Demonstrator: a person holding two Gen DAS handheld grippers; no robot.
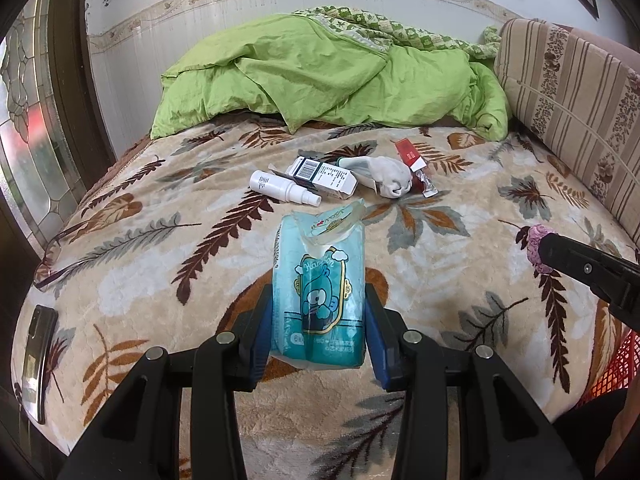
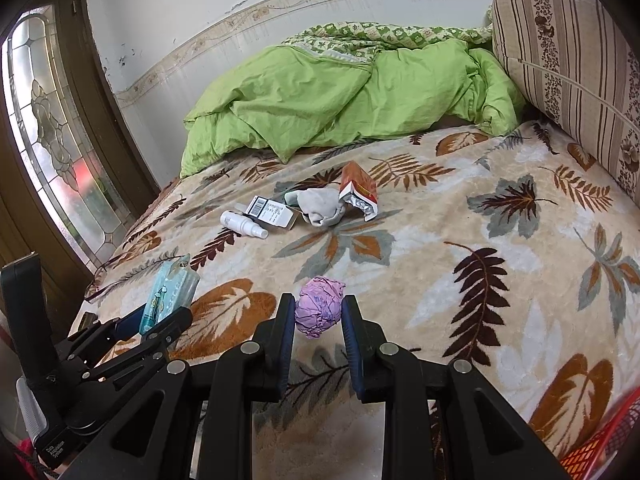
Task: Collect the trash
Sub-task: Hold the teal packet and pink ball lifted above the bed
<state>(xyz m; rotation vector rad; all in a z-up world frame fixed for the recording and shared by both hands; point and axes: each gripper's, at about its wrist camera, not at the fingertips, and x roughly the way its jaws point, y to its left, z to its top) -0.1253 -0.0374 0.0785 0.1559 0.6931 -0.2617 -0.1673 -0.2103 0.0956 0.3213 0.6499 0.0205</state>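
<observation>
Near the front edge of the bed (image 1: pixel 132 216), we have our left hand-held gripper (image 1: pixel 318 308) pinching the soft, light tissue pack (image 1: pixel 318 280) by its sides and our right hand-held gripper (image 2: pixel 319 312) pinching the crushable purple paper ball (image 2: pixel 319 306) across its middle.

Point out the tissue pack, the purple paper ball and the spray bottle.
tissue pack (image 1: pixel 318 300), left wrist view, on its printed front.
purple paper ball (image 2: pixel 319 312), right wrist view, on its crumpled middle.
spray bottle (image 1: pixel 280 189), left wrist view, on its white body.
</observation>
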